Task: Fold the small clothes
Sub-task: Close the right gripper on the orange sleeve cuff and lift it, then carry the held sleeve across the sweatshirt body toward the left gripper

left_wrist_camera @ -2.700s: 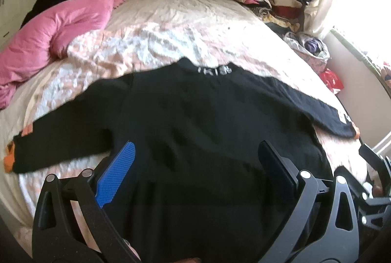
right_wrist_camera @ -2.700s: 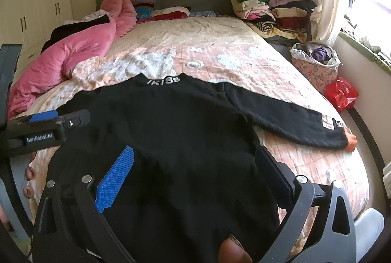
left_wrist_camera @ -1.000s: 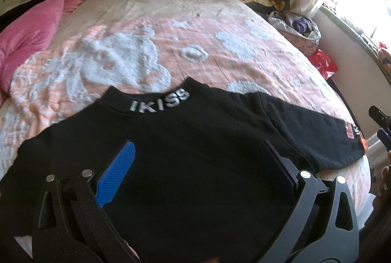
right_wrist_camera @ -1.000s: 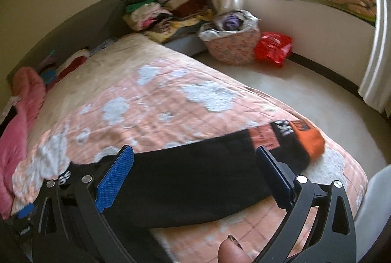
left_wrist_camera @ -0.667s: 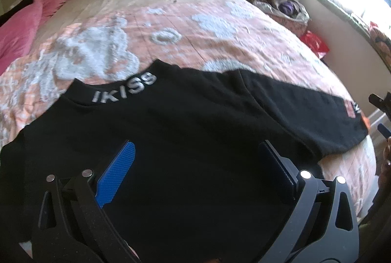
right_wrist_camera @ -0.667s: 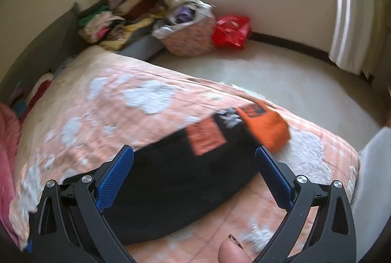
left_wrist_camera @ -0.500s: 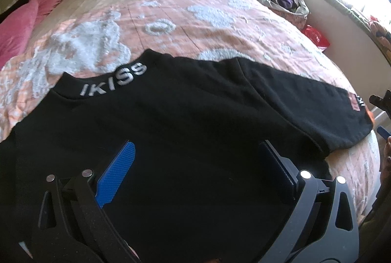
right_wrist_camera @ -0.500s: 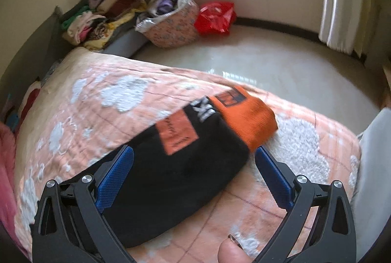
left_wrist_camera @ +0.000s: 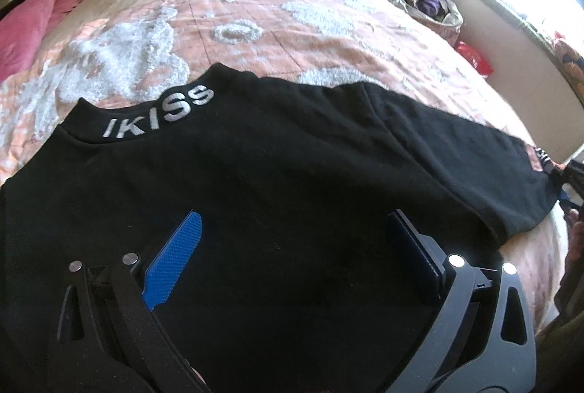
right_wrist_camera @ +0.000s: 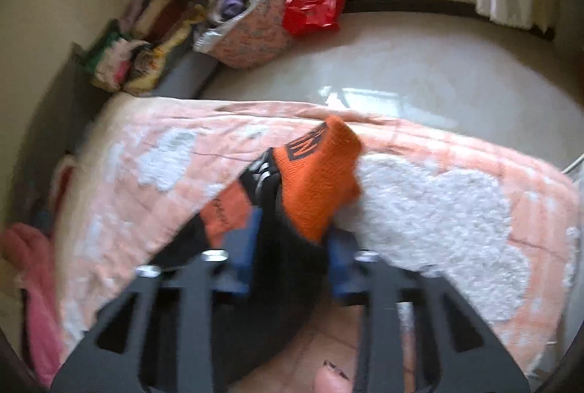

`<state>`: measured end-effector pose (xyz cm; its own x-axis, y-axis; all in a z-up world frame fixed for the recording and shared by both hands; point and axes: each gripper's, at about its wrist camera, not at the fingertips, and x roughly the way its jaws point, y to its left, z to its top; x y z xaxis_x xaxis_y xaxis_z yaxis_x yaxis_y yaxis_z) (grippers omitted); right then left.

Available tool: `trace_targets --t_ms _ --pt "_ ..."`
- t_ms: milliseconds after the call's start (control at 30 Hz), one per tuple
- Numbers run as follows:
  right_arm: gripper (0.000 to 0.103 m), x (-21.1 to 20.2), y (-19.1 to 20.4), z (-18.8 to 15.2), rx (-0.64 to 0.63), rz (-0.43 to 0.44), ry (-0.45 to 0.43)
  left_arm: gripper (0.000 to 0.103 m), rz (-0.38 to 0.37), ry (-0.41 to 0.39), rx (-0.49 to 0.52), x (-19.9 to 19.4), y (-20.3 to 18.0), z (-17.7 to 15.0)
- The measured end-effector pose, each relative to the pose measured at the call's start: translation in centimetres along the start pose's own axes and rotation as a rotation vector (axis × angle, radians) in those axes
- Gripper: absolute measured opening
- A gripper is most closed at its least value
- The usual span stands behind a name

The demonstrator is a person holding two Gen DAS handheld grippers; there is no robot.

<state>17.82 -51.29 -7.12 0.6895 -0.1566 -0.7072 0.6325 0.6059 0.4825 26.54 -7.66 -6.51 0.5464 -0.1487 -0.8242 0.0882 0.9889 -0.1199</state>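
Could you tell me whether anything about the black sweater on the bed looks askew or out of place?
Nothing stands out: the black sweater lies flat, and only its orange cuff is bunched, between the right gripper.

R tool [right_wrist_camera: 292, 239] clamped (L tool [left_wrist_camera: 292, 247] agape)

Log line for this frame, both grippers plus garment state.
left gripper: open over sweater | right gripper: shut on sleeve cuff | sweater: flat, unfolded
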Motion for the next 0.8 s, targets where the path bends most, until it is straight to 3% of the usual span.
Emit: trace_targets --t_ms 333,800 --pt "0.017 -5.2 5.3 -1.3 -0.165 0.287 -0.093 0.095 -0.027 -0.057 -0.048 -5.1 1.8 0.7" --pt "0.016 -10.9 12.8 -5.8 -0.419 0.451 -0.111 0.095 -0.095 -0.103 -0.169 -10.2 6.1 0.6"
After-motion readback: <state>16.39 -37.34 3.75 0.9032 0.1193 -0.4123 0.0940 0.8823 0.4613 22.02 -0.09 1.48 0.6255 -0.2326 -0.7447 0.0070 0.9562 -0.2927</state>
